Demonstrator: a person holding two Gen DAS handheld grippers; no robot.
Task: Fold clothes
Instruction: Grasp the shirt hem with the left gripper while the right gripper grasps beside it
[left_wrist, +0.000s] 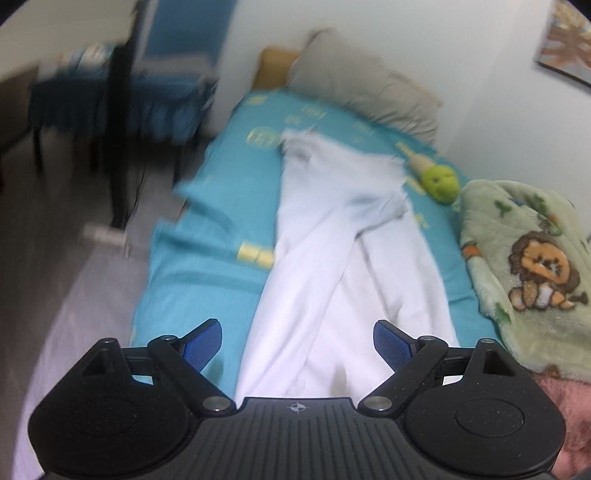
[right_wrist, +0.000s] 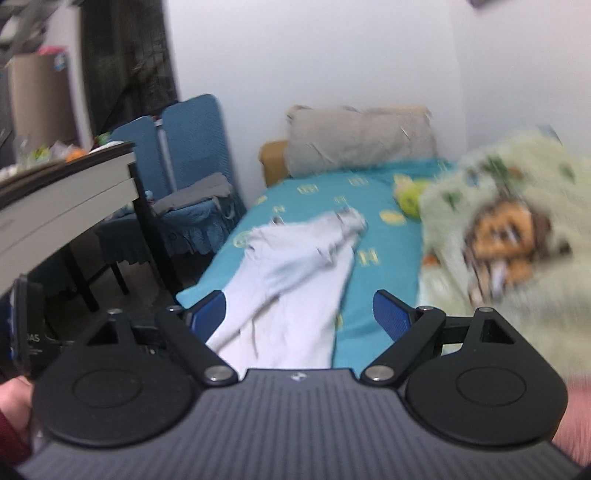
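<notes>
White trousers (left_wrist: 332, 236) spread lengthwise down the middle of a bed (left_wrist: 207, 266) with a teal sheet, waistband at the far end, legs running toward the near edge and overlapping each other, cloth rumpled. Same trousers (right_wrist: 295, 280) in the right wrist view, lying left of centre on the bed (right_wrist: 384, 288).

Left gripper (left_wrist: 297, 339) wide open, blue pads (left_wrist: 207, 341) well apart, hanging above the near end of the trousers, holding nothing. Right gripper (right_wrist: 299, 314) likewise open, pads (right_wrist: 391, 319) spread on either side of the near trouser legs, nothing between them; whether touching the cloth, cannot tell.

Beige pillow (left_wrist: 365, 92) at the head of the bed against the wall. Green toy (left_wrist: 441, 182) on the sheet, right of the waistband, just beside a pale green blanket (left_wrist: 528, 266) with a lion print, heaped along the right side. Blanket (right_wrist: 509, 236) blurred in the right wrist view, toy (right_wrist: 408, 199) at its far left edge, pillow (right_wrist: 360, 140) beyond.

Left of the bed, blue chairs (right_wrist: 184, 177) by a table (right_wrist: 70, 199) with cluttered things on top. Both views blurred.
</notes>
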